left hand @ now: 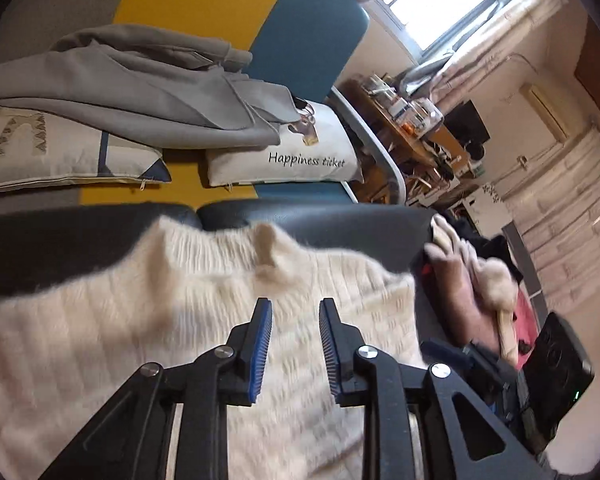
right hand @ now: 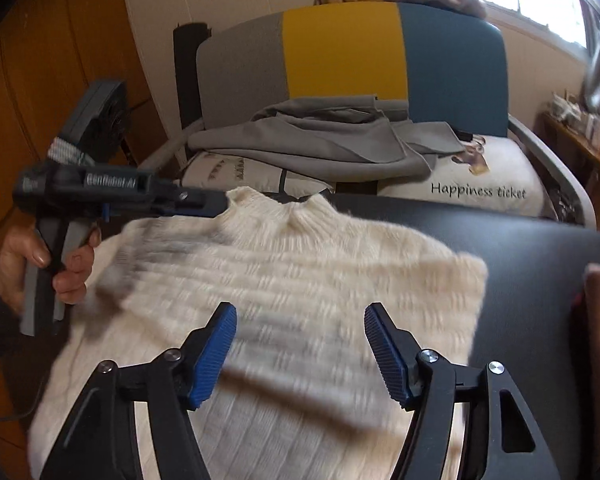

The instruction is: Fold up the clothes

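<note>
A cream ribbed-knit sweater lies spread on a black table, its collar toward the far edge. In the left wrist view, my left gripper hangs over the sweater just short of the collar, blue pads apart, nothing between them. From the right wrist view, a hand holds the left gripper, whose tips are at the sweater's left shoulder. My right gripper is wide open above the sweater's body.
Behind the table stands a chair with a grey, yellow and blue back. It carries a grey garment on two pillows, one reading "Happiness ticket". A pile of pink and cream clothes sits at the table's right end.
</note>
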